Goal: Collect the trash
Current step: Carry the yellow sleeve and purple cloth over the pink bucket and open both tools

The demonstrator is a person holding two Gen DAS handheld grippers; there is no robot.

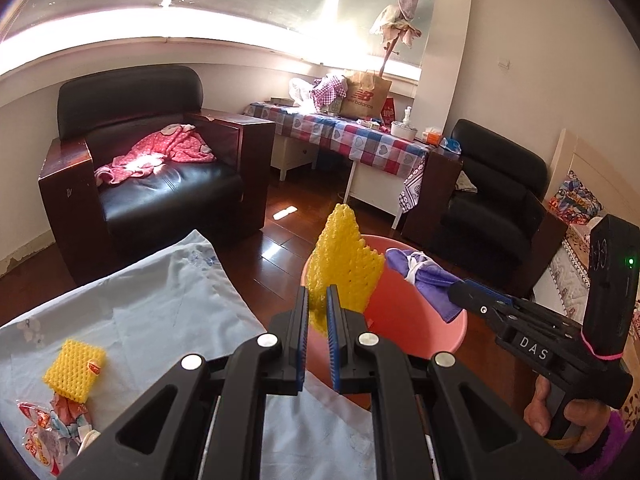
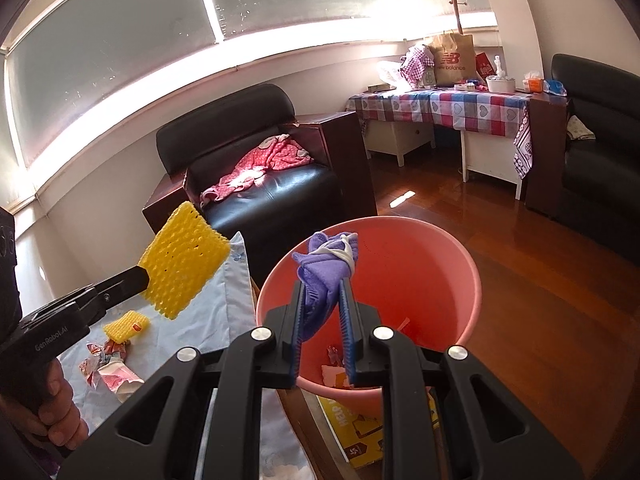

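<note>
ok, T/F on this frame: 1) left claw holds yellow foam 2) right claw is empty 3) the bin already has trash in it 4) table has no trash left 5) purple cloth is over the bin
1) The left claw grips the yellow foam net. True.
2) The right claw is empty. False: it is shut on the purple cloth.
3) The pink bin already holds trash. True: scraps lie at its bottom.
4) No trash is left on the table. False: a smaller foam net and crumpled wrappers lie on the blue tablecloth.
5) The purple cloth hangs over the bin. True in the right wrist view.
</note>
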